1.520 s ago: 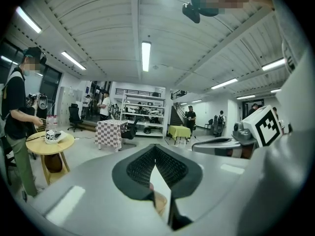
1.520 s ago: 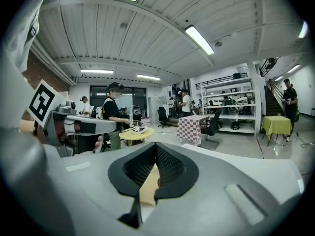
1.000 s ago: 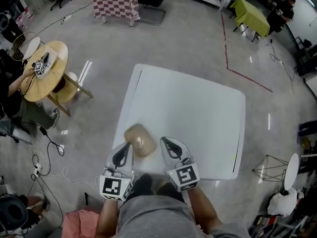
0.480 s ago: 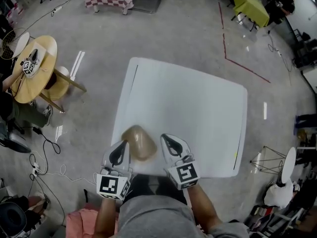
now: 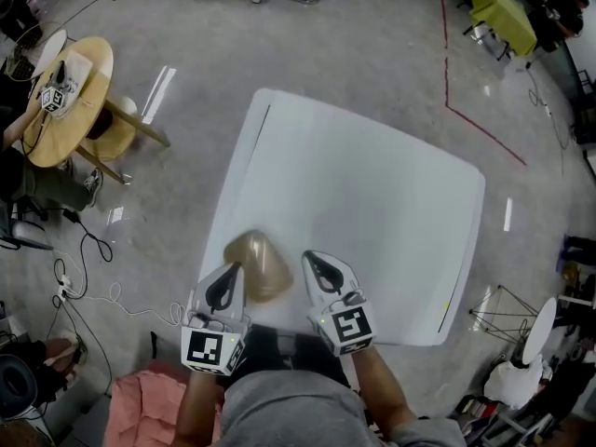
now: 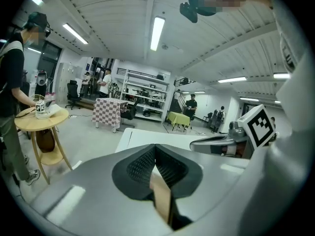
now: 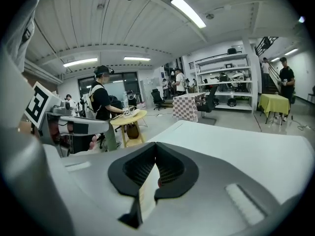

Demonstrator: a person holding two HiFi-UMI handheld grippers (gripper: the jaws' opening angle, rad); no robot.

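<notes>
Grippers: left gripper (image 5: 226, 283) and right gripper (image 5: 315, 270) side by side at near edge of white table (image 5: 372, 184), marker cubes toward body.
Left claw: jaws pressed together on tan item (image 6: 161, 200); thin tan edge pinched between ribbed pads, no gap either side.
Right claw: jaws likewise closed on a thin pale-tan strip, apparently another edge of same item; small red spot beside strip.
Tan item, place: in head view between both gripper tips, nearer left one, over near left part of table; outline blurred, whether lifted or resting not clear.
Head view only: rounded tan bulk of item; pink cloth (image 5: 140, 408) low left; red floor line (image 5: 466, 119); cables on floor.
Gripper views only: pinch itself; ceiling lights, shelving, people standing far back.
Left gripper view: round wooden table (image 6: 34, 119) with person (image 6: 12, 82) beside it at left; checkered table (image 6: 108, 119) and yellow-green table (image 6: 178, 118) beyond; right gripper's cube at right.
Right gripper view: left gripper's cube at left; white tabletop spreading right.
Change, head view: both claws and item in same layout as 0.5 s ago; table lower and further right in frame, checkered table almost gone at top.
Change, gripper views: 1.5 s ago no white tabletop past jaws; now visible in both; grip unchanged.
</notes>
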